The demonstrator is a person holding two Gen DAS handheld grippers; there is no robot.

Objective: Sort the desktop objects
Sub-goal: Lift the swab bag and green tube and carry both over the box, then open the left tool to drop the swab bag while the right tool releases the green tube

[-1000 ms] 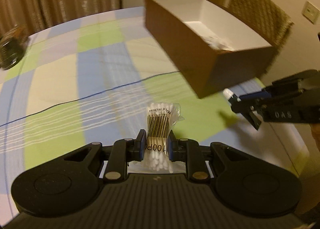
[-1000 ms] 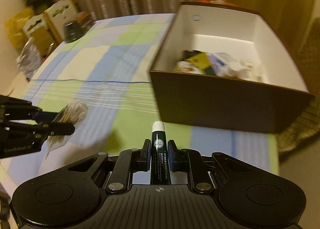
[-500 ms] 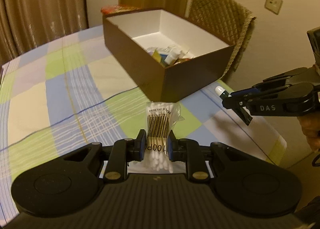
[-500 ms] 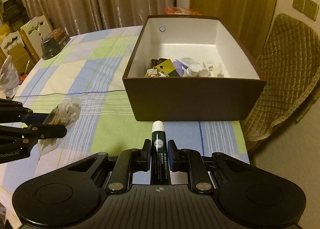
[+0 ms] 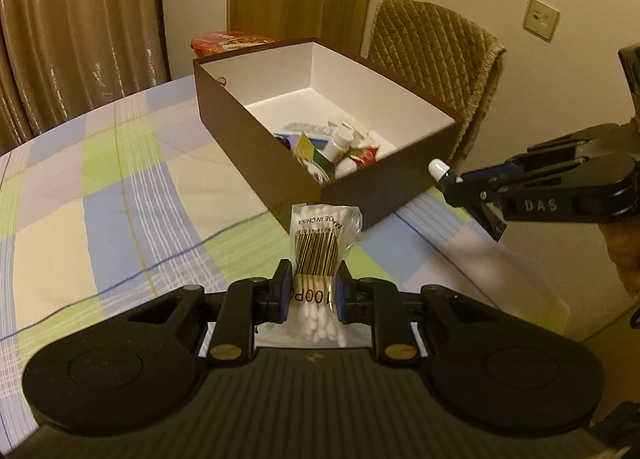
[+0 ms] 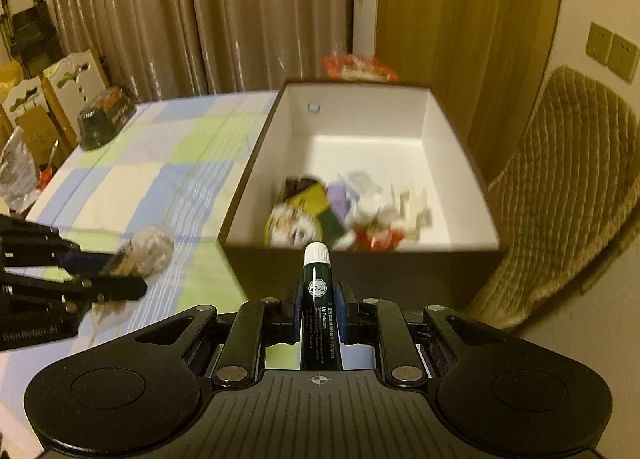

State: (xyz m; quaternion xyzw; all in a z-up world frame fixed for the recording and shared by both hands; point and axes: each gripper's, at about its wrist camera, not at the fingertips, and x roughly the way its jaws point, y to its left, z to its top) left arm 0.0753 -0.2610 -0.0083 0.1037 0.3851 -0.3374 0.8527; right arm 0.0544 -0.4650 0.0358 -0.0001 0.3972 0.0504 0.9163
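Observation:
My left gripper [image 5: 312,291] is shut on a clear bag of cotton swabs [image 5: 320,243] with a barcode label, held above the checked tablecloth. My right gripper [image 6: 318,305] is shut on a dark green lip balm tube [image 6: 318,291] with a white cap. Ahead of both stands an open brown box [image 5: 256,163] with a white inside, holding several small items at its near end. In the left wrist view the right gripper [image 5: 464,185] with the tube [image 5: 440,171] hangs beside the box's near right corner. In the right wrist view the left gripper [image 6: 120,271] with the bag [image 6: 152,249] is left of the box [image 6: 360,271].
A quilted chair [image 5: 436,55] stands behind the box at the table's right edge. A red snack packet [image 5: 228,41] lies beyond the box. A dark container [image 6: 106,117] sits at the far left of the table [image 6: 132,179]. Curtains hang behind.
Both grippers have risen with their items and now look down into the box. The box has shifted towards the centre of both views.

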